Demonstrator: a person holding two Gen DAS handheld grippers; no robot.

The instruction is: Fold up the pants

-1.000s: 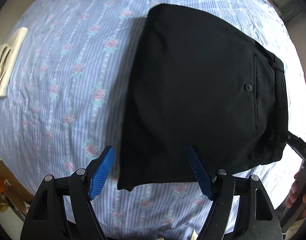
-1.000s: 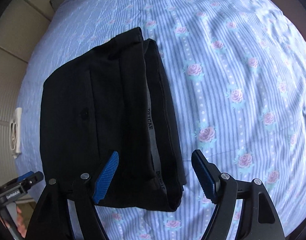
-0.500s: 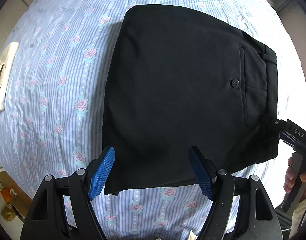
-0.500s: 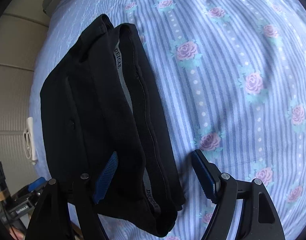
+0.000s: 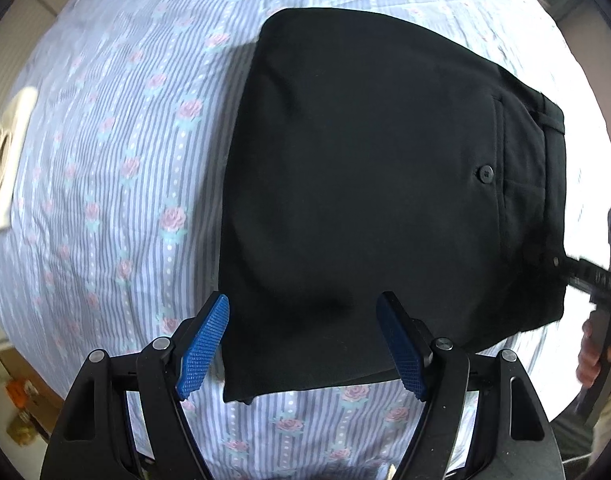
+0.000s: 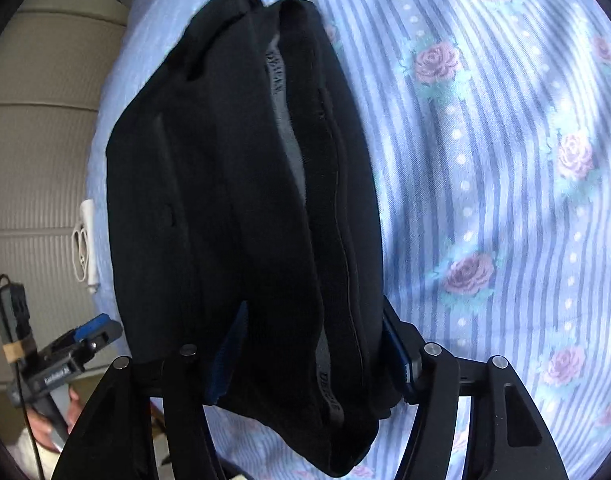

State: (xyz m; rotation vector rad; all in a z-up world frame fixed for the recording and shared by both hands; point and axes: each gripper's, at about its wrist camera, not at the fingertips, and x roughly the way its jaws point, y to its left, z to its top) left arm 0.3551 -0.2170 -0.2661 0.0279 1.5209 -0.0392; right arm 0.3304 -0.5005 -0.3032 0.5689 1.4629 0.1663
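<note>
Black pants (image 5: 369, 184) lie folded on a bed with a blue striped, rose-print sheet (image 5: 117, 184). The back pocket button and waistband are at the right. My left gripper (image 5: 303, 340) is open, its blue pads either side of the pants' near edge. In the right wrist view the waistband end of the pants (image 6: 241, 200) fills the gap between the fingers of my right gripper (image 6: 313, 356). The jaws stand wide around the thick cloth; the pads are partly hidden by it. The right gripper also shows in the left wrist view (image 5: 585, 276) at the waistband.
A cream folded item (image 5: 5, 160) lies at the sheet's left edge. A beige padded headboard (image 6: 37, 148) stands beyond the bed in the right wrist view. The person's hand holds the left gripper (image 6: 61, 356) at lower left there.
My right gripper has moved forward onto the waistband, which now lies between its fingers. The left gripper has shifted slightly but stays open at the near edge.
</note>
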